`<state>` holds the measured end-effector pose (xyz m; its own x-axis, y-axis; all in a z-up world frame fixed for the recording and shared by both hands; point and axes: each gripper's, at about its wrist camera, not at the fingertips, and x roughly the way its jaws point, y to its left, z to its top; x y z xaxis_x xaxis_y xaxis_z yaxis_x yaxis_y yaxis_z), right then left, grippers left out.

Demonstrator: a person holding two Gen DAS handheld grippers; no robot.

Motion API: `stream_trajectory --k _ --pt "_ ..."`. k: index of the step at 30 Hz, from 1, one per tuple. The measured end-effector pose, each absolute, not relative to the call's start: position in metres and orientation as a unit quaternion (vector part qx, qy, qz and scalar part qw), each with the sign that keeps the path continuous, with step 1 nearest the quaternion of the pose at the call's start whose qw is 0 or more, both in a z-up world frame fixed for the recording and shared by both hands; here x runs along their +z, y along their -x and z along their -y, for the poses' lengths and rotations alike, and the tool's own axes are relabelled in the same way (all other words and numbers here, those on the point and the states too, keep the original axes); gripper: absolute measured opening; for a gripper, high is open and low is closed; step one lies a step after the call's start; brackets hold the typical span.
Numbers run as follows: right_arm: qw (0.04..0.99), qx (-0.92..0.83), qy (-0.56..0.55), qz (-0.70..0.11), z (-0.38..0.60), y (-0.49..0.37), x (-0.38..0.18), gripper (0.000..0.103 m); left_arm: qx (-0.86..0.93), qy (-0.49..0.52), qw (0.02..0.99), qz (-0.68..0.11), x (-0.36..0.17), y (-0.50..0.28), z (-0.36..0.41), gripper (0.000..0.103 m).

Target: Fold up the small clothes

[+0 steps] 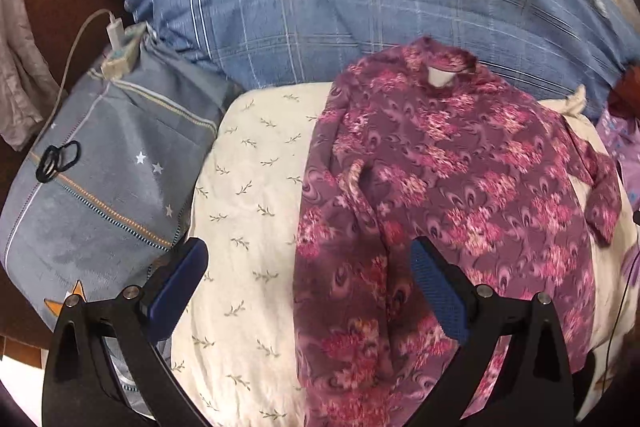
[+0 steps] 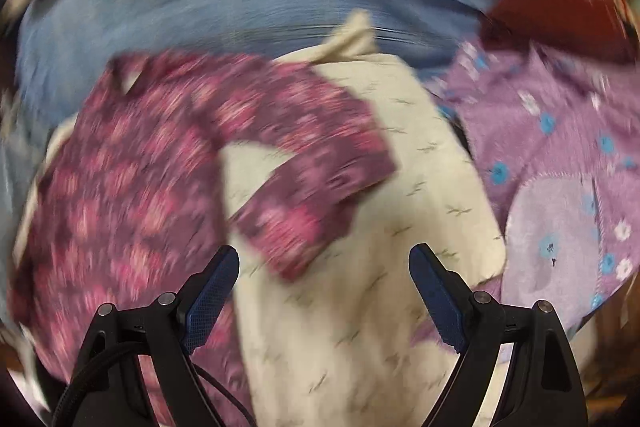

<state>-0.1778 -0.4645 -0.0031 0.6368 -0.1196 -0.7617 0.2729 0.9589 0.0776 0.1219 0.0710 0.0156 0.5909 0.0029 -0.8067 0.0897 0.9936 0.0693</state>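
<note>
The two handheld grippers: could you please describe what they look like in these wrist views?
The left gripper and right gripper look alike: black angular linkage arms with round silver pivot pins, each ending in a dark blue finger pad with a fine ribbed texture. A black cable runs along the right gripper's frame. No hands, sleeves or printed markings are visible.

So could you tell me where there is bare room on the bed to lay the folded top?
Bare cream sheet lies between the grey pillow and the floral top. The far side is crowded by the lilac garment.
</note>
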Motion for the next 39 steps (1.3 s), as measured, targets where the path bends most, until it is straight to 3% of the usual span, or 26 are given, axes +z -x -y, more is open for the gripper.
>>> stream_trajectory --k 6,11,13,14,16,18,24,27,30,34,39 --pt "0.868 -0.114 -0.215 -0.434 0.528 0.129 -0.022 0.088 0.005 -0.016 0.865 -0.502 0.013 -0.189 -0.076 0.101" --pt "0.853 -0.049 -0.250 -0.456 0.509 0.092 -0.052 0.085 0.017 0.033 0.815 -0.578 -0.037 -0.226 -0.072 0.101" --pt "0.844 -0.025 -0.262 -0.468 0.502 0.080 -0.067 0.061 0.011 0.041 0.795 -0.605 -0.062 -0.232 -0.065 0.101" --pt "0.844 -0.029 -0.253 -0.471 0.499 0.077 -0.072 0.055 0.007 0.047 0.784 -0.619 -0.077 -0.233 -0.062 0.100" --pt "0.854 -0.033 -0.235 -0.463 0.506 0.074 -0.070 0.012 0.018 0.035 0.779 -0.626 -0.091 -0.233 -0.058 0.078" --pt "0.859 -0.021 -0.258 -0.442 0.529 0.080 -0.058 0.011 0.042 0.005 0.775 -0.630 -0.099 -0.237 -0.059 0.072" --pt "0.876 -0.169 -0.294 -0.343 0.662 0.111 0.003 0.011 0.123 -0.039 0.782 -0.609 -0.102 -0.252 -0.073 0.072" --pt "0.860 -0.180 -0.322 -0.354 0.710 0.102 -0.003 0.011 0.194 -0.118 0.781 -0.581 -0.107 -0.262 -0.070 0.072" --pt "0.837 -0.166 -0.359 -0.377 0.727 0.093 -0.020 0.012 0.190 -0.083 0.775 -0.597 -0.107 -0.265 -0.081 0.072" --pt "0.854 -0.141 -0.374 -0.333 0.733 0.107 -0.003 0.021 0.194 -0.090 0.787 -0.579 -0.086 -0.255 -0.088 0.073" --pt "0.847 -0.115 -0.430 -0.290 0.754 0.149 0.013 0.022 0.220 -0.075 0.792 -0.565 -0.049 -0.252 -0.116 0.074"
